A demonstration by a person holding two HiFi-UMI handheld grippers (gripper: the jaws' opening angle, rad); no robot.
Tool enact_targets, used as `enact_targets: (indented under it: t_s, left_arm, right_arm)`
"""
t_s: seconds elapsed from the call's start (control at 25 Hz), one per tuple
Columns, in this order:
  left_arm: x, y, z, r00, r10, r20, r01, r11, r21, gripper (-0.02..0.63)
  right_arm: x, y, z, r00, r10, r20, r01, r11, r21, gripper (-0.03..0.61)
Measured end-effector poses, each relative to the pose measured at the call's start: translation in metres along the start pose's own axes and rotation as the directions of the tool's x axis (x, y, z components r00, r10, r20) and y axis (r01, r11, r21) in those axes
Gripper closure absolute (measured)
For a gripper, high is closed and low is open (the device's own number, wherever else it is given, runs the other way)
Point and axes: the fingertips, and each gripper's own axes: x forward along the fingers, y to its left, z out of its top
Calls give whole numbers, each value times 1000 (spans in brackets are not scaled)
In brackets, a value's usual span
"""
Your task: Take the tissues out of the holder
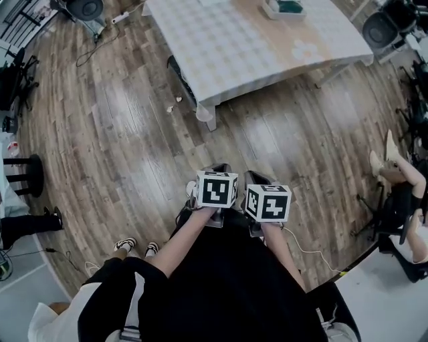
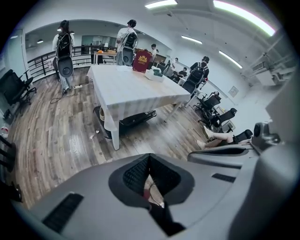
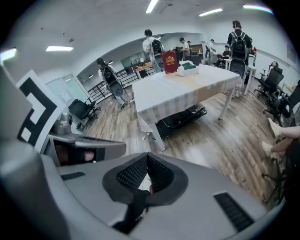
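The tissue holder (image 1: 283, 8) is a small white box with a green top. It stands at the far side of a table under a pale checked cloth (image 1: 227, 47). It also shows far off as the holder (image 2: 154, 75) in the left gripper view and the holder (image 3: 187, 69) in the right gripper view. My left gripper (image 1: 219, 167) and right gripper (image 1: 258, 176) are side by side close to the body, over the wooden floor and well short of the table. The left gripper (image 2: 149, 158) and right gripper (image 3: 146, 157) both have their jaws pressed together with nothing between them.
A red box (image 2: 142, 61) stands beside the holder. A black case (image 1: 182, 77) lies under the table. Several people with backpacks (image 2: 126, 42) stand behind it. A seated person's leg (image 1: 398, 170) and office chairs are at the right, and a black stool (image 1: 27, 175) at the left.
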Motion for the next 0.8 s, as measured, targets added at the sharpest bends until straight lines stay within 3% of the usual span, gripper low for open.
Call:
enact_targets:
  t_s: [0.52, 0.8]
  left_arm:
    - [-18, 23, 7, 997, 45, 56, -44, 999, -27, 613]
    - [-8, 9, 5, 999, 22, 46, -22, 1000, 5, 612]
  right_arm:
    - [5, 34, 18, 998, 62, 13, -60, 993, -106, 566]
    - [-9, 14, 24, 993, 64, 99, -62, 998, -27, 566]
